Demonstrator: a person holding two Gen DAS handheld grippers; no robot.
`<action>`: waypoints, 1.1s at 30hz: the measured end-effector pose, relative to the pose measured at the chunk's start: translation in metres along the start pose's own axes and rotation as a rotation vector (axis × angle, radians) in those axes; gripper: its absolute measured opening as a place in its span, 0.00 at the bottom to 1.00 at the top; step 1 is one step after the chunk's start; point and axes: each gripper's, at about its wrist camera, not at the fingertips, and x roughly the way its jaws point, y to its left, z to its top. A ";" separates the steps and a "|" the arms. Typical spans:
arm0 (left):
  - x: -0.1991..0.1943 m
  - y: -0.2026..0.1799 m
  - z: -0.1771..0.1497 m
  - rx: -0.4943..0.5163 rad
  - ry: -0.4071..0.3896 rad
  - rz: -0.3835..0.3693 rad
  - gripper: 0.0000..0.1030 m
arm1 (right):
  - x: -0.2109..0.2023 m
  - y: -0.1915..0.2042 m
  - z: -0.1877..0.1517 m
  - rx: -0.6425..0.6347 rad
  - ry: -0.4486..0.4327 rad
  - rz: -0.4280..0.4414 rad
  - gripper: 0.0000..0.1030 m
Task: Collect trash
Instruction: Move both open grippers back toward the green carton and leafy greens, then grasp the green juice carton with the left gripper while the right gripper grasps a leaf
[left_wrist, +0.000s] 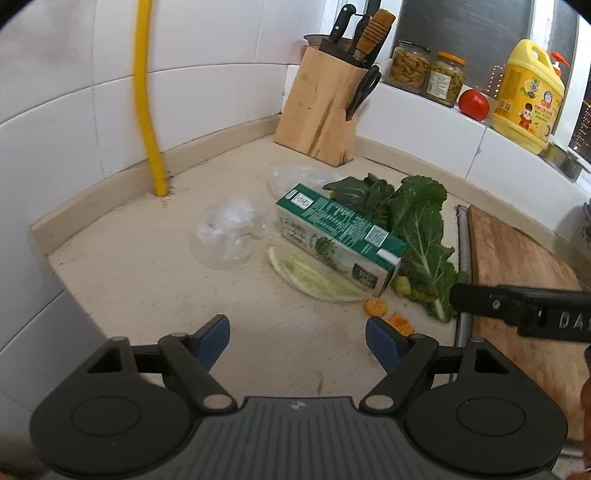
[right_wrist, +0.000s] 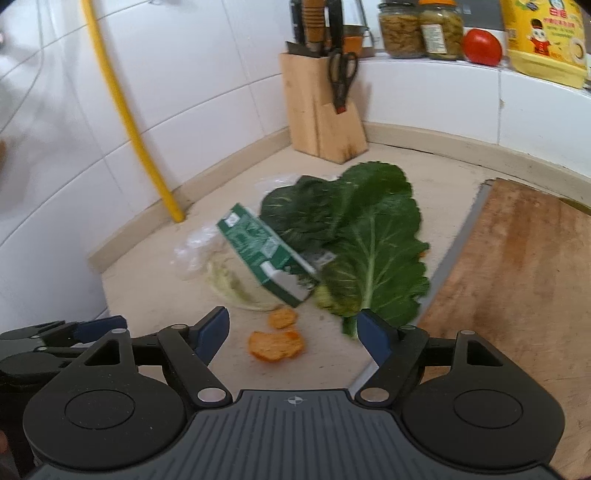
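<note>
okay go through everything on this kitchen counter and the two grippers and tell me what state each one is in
left gripper: open, nothing between its fingers
right gripper: open, nothing held
green carton: lying on its side
leafy greens: loose, flat on the counter
clear plastic bag: crumpled, lying left of the carton
orange peel pieces: scattered on the counter
knife block: upright, full
two jars: lids on
tomato: whole
</note>
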 end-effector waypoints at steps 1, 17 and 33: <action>0.002 -0.001 0.004 -0.005 0.000 -0.008 0.74 | 0.001 -0.002 0.000 -0.001 0.000 -0.005 0.79; 0.066 -0.028 0.067 -0.119 0.051 -0.120 0.75 | 0.014 -0.039 0.008 0.053 0.010 -0.014 0.80; 0.108 -0.014 0.071 -0.250 0.065 -0.059 0.47 | 0.041 -0.075 0.027 0.056 0.035 0.050 0.79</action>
